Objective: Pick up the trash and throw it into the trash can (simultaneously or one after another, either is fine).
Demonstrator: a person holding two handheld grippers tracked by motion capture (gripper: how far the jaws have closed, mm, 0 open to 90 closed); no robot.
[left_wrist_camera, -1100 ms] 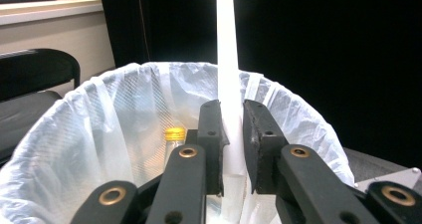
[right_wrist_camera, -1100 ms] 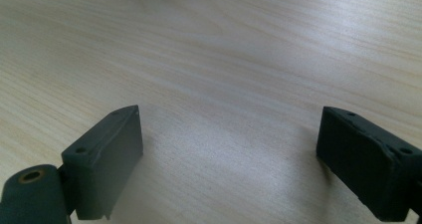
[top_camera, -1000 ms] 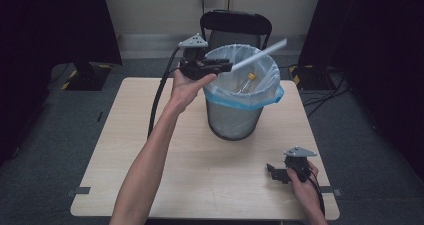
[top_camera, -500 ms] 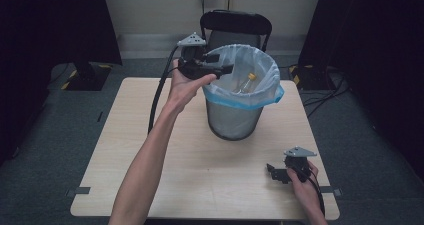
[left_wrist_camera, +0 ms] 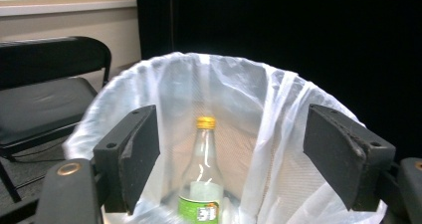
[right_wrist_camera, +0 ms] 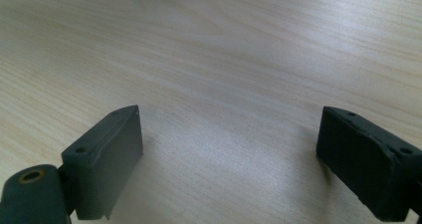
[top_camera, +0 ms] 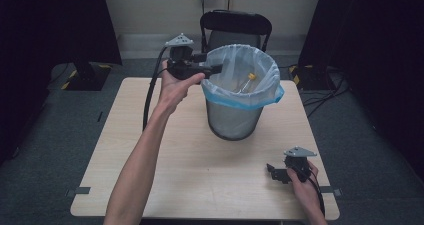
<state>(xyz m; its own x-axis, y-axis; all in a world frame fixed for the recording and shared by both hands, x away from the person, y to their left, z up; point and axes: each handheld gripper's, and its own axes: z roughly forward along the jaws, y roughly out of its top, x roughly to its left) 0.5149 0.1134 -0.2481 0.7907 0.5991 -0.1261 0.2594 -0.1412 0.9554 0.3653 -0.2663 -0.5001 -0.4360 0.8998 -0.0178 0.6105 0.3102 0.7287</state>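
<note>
bottle [left_wrist_camera: 201, 176] in bin [top_camera: 235, 120], green label (unreadable)

Bottle [left_wrist_camera: 203, 179] base cut off by the left gripper view's bottom edge; label print too blurred to read. In the high view the bin liner [top_camera: 265, 92] hides all of it but the yellow cap and neck.

The pale wood-grain tabletop [top_camera: 150, 135] carries a mesh bin [top_camera: 235, 120] lined with a white and blue bag, standing toward one o'clock from its centre. At about five o'clock, near the front edge, the right tool [top_camera: 274, 172] rests on the bare wood.
</note>
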